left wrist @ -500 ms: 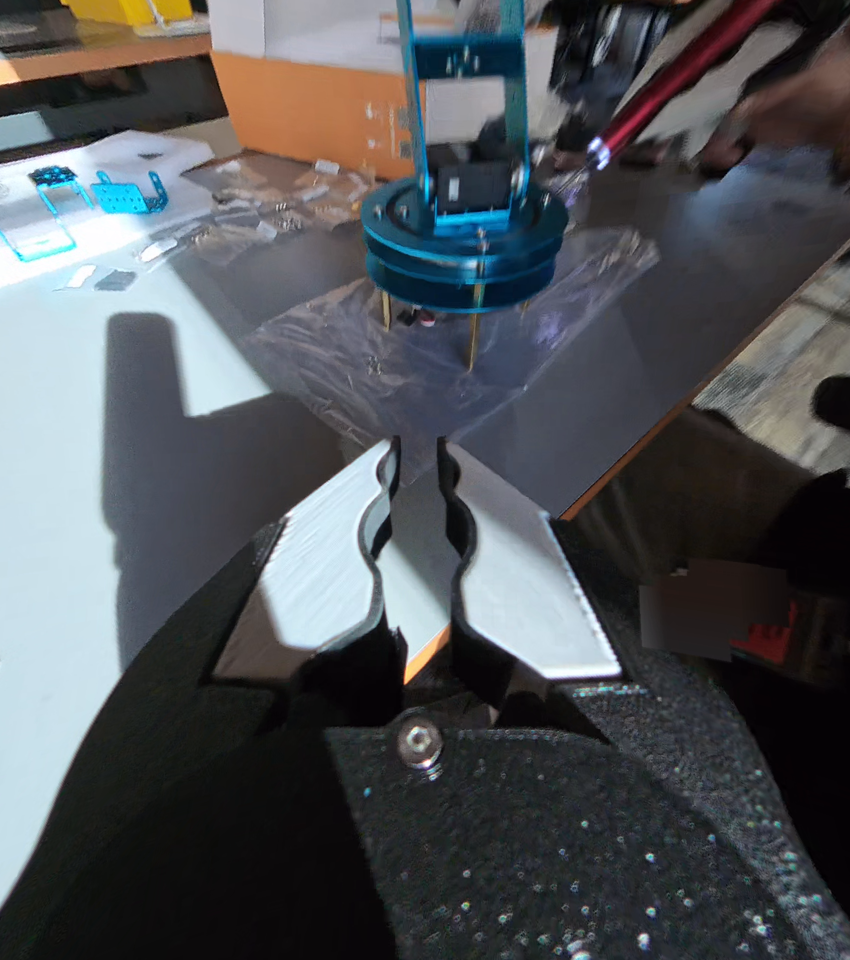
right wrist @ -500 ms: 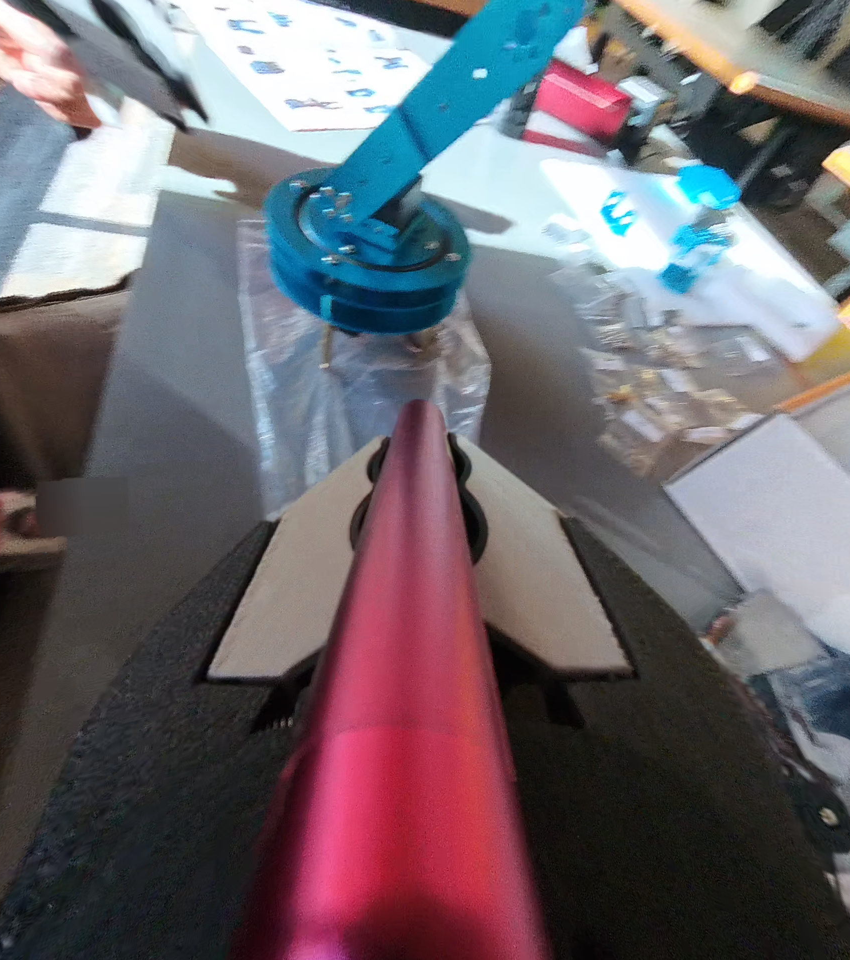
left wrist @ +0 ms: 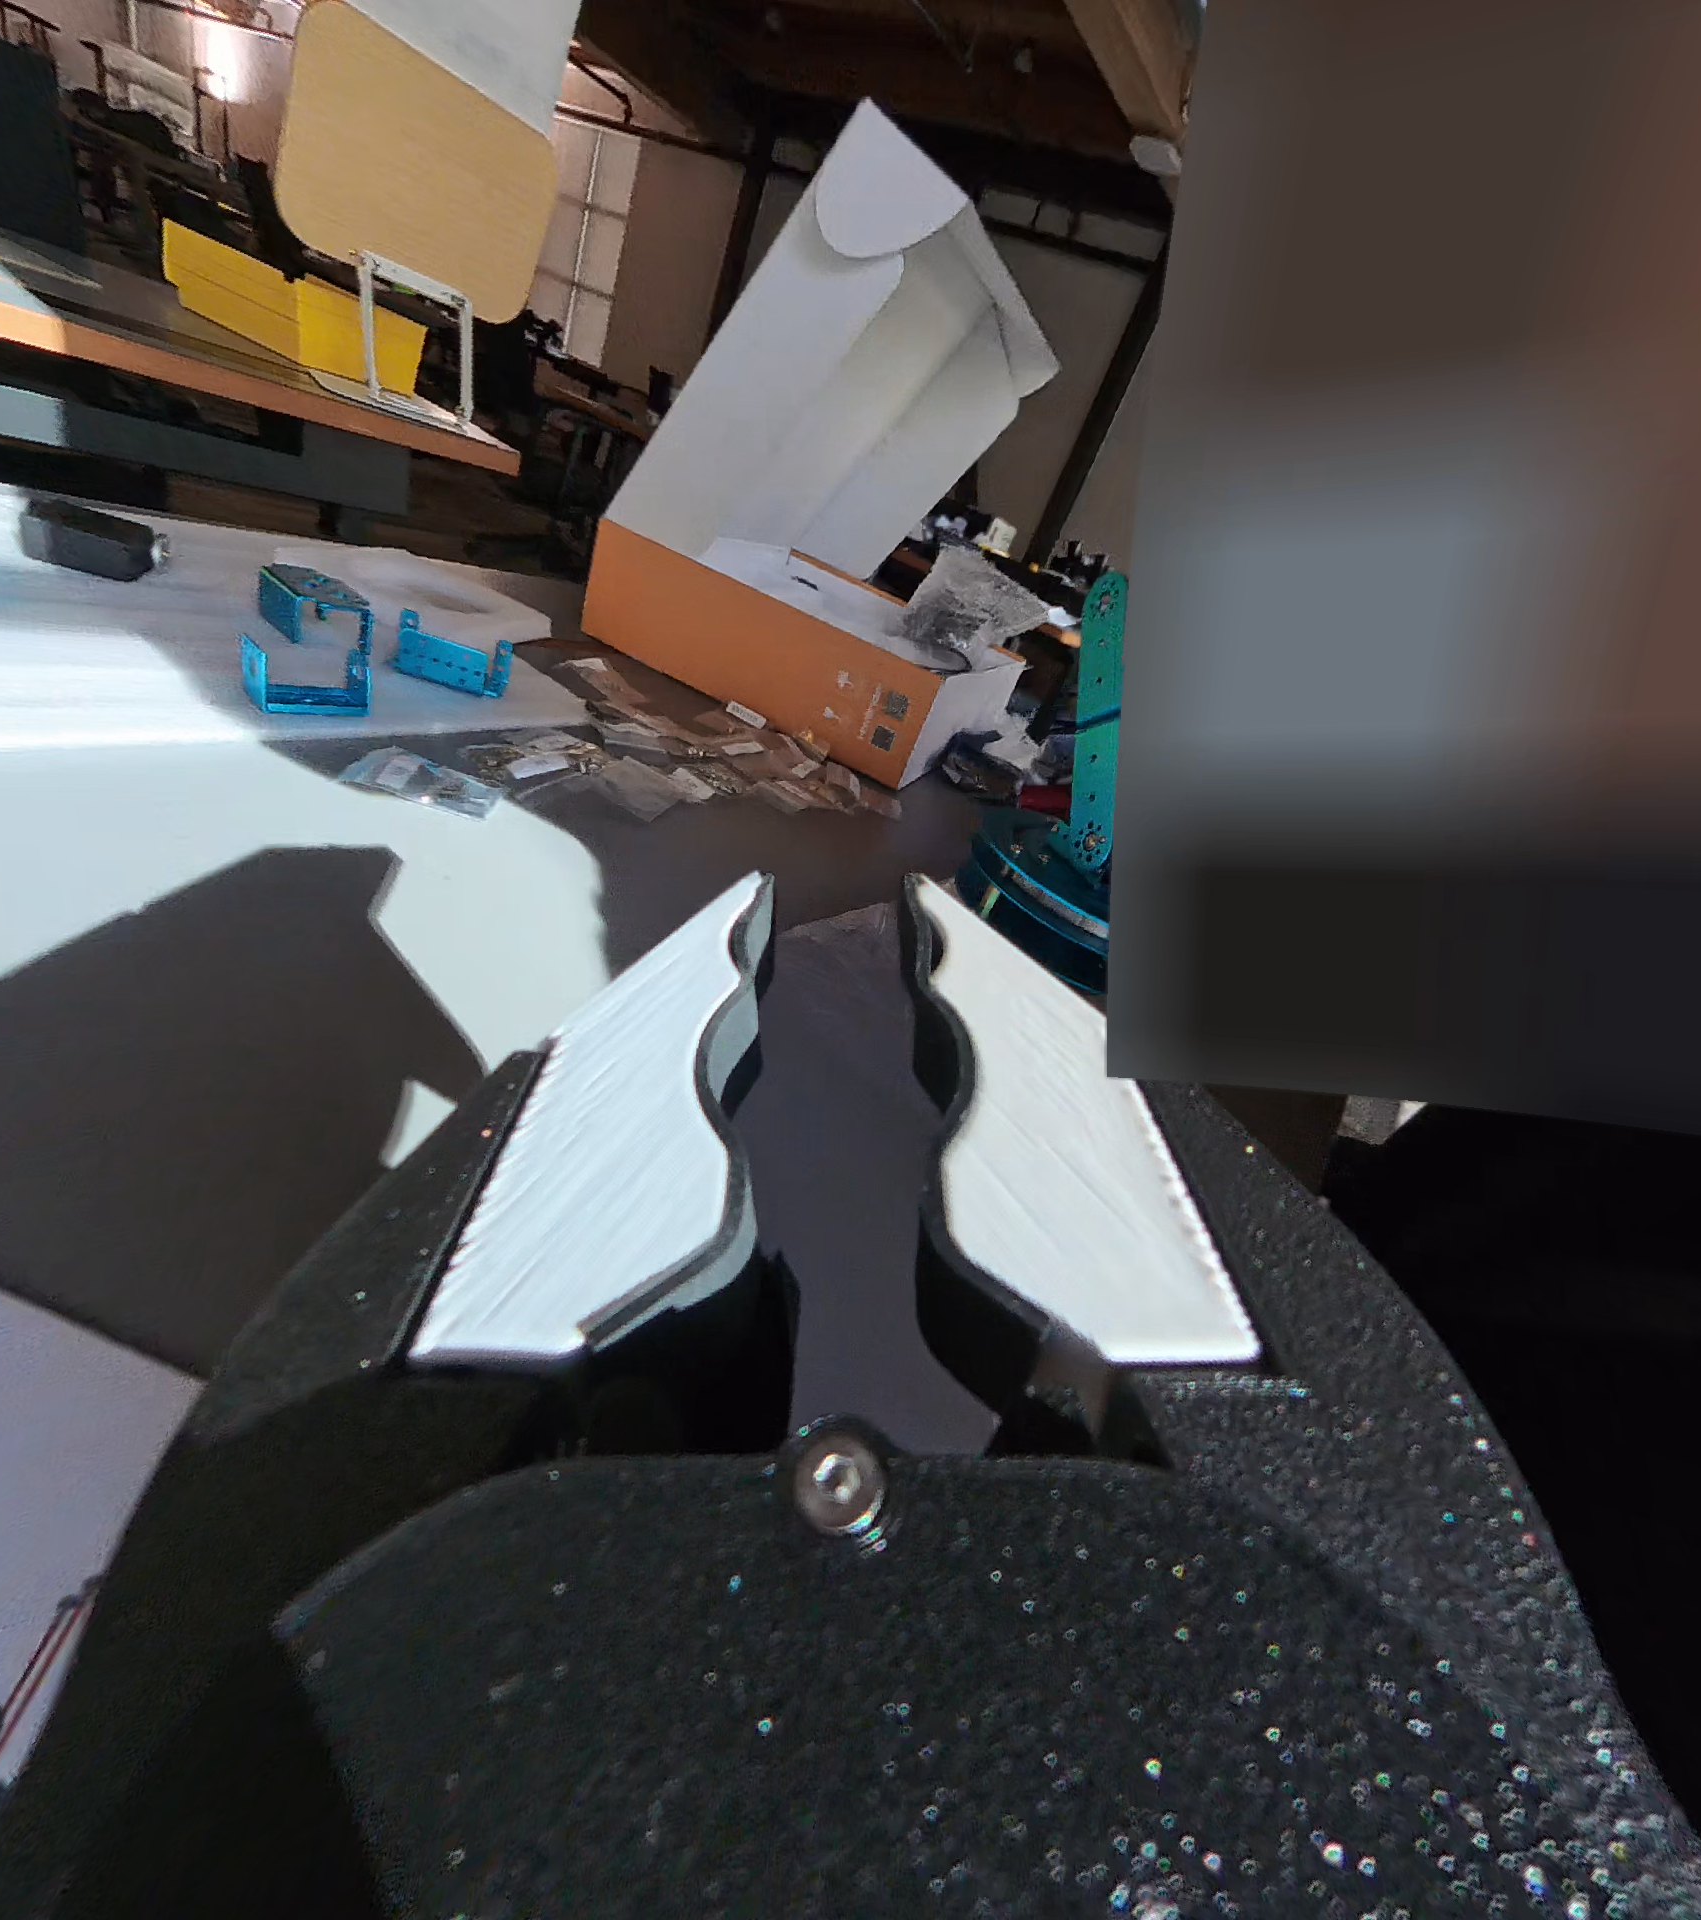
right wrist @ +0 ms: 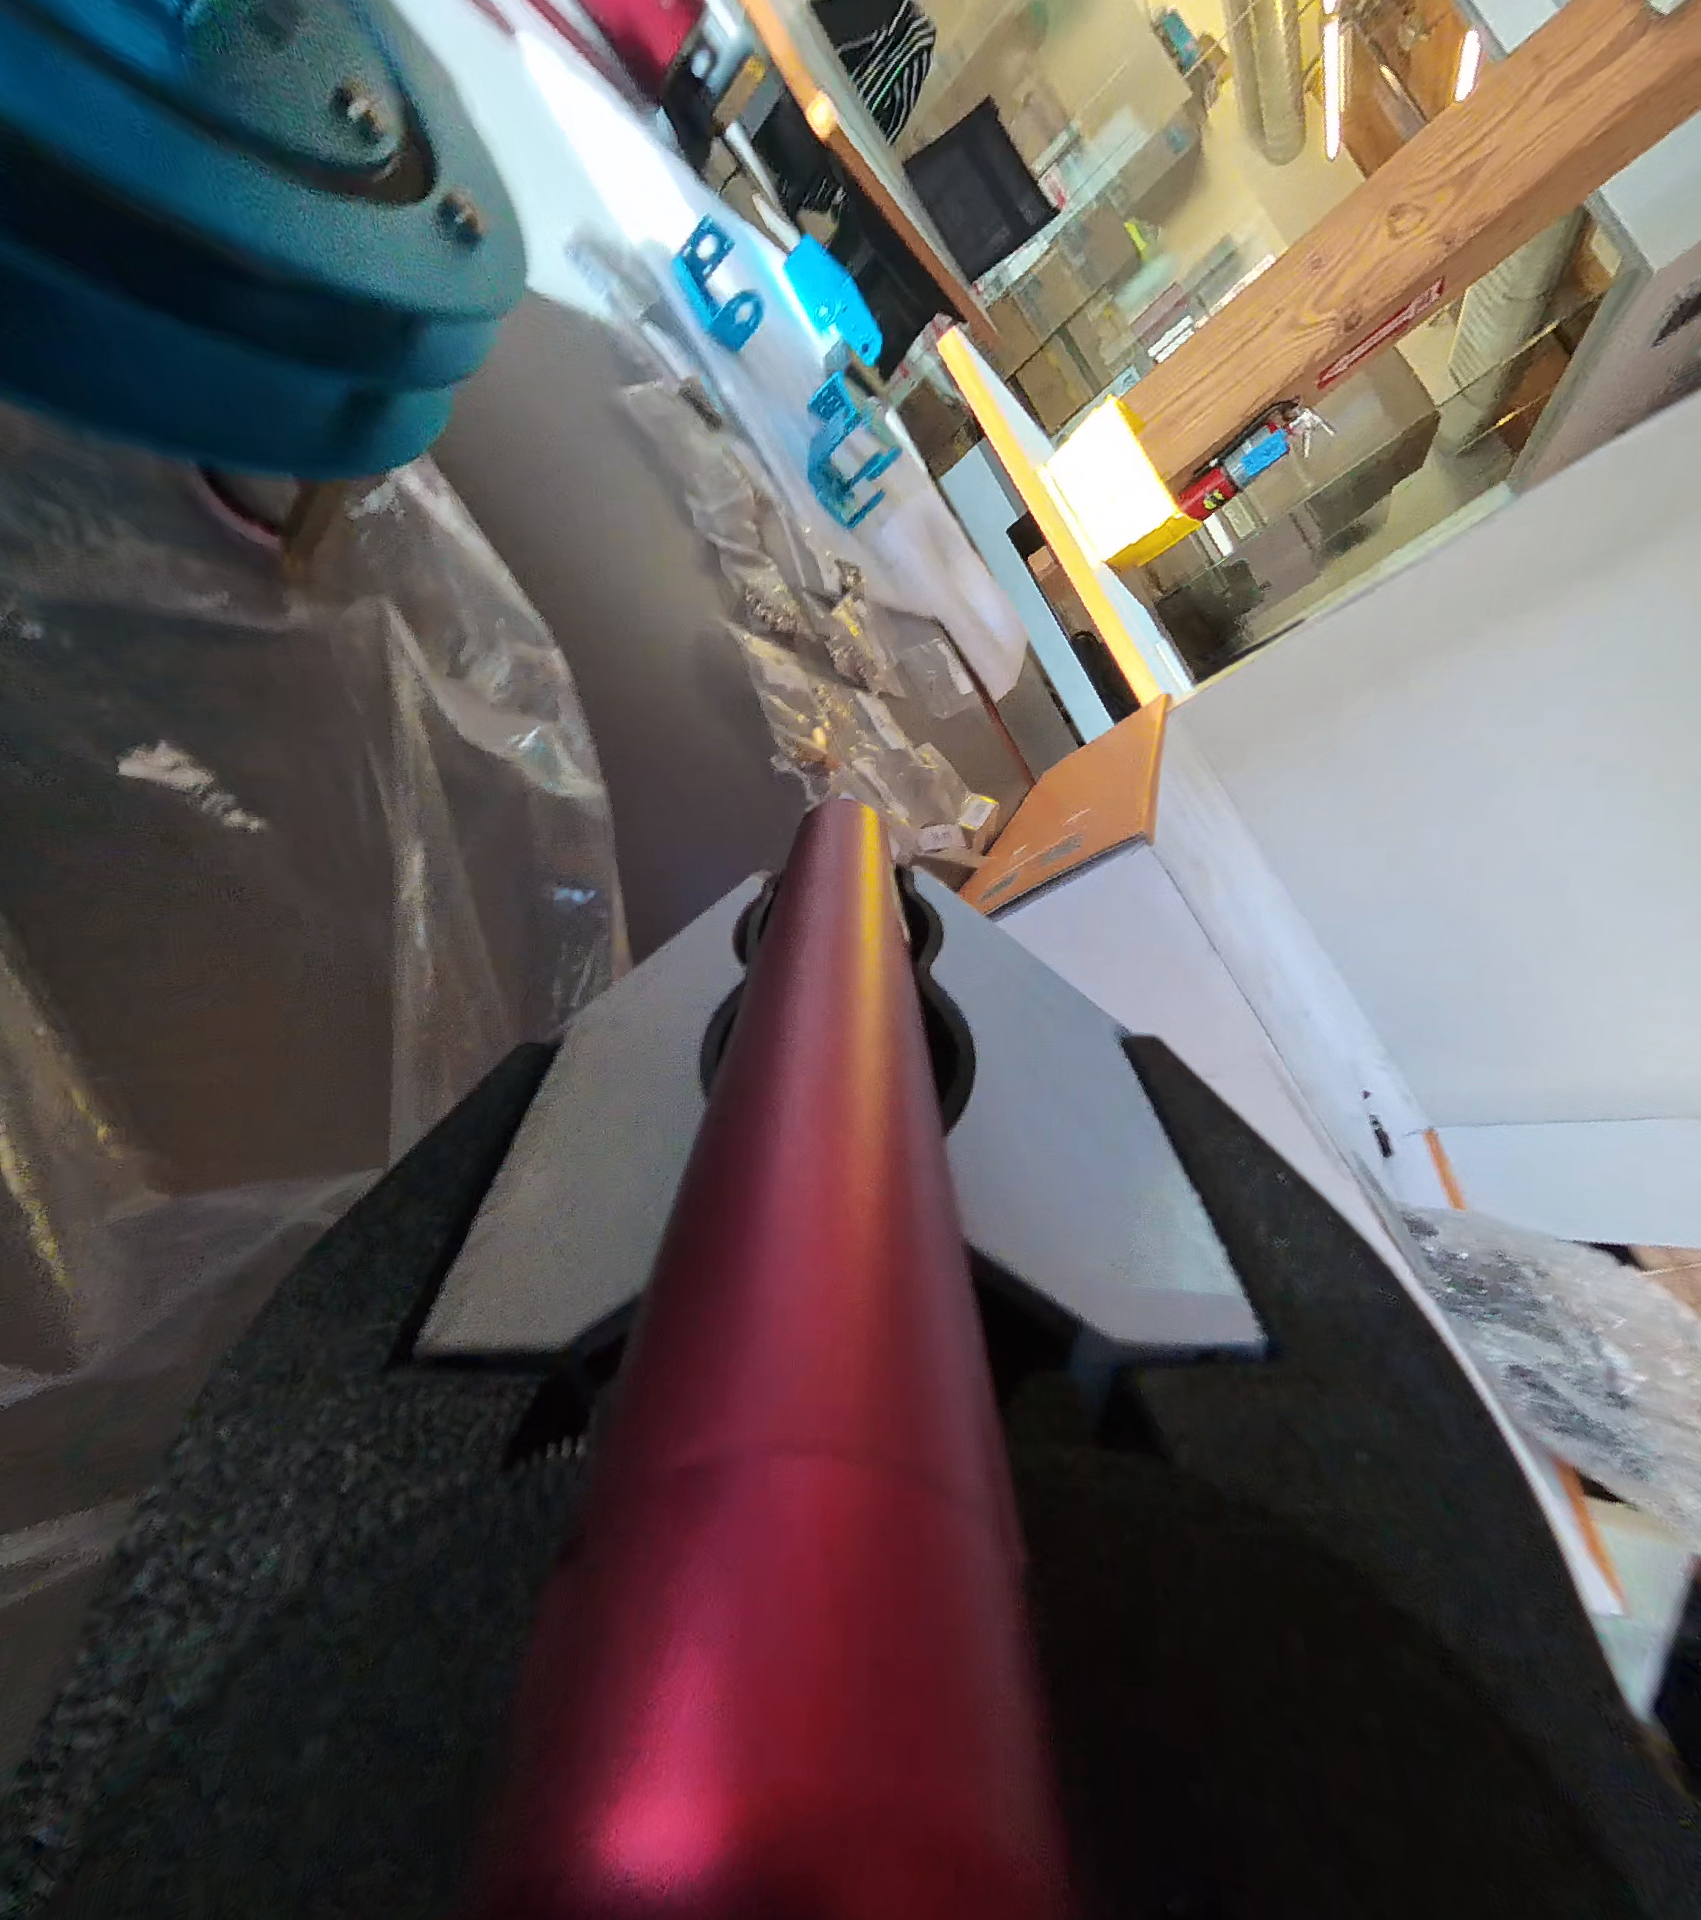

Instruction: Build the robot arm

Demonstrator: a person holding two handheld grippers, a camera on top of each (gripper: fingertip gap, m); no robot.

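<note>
Right tool [right wrist: 830,914] grips the red tool handle [right wrist: 804,1299] (tip hidden); left tool [left wrist: 838,902] released, empty; steady the blue round base [right wrist: 202,312].

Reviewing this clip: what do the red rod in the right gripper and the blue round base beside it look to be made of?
Red tapered rod, clamped in the right gripper: likely anodised aluminium, given its satin metallic sheen and soft highlights. Blue stacked round base: probably anodised metal plate too, with thin flat edges, even colour and small screw heads. Blur leaves both uncertain.
</note>
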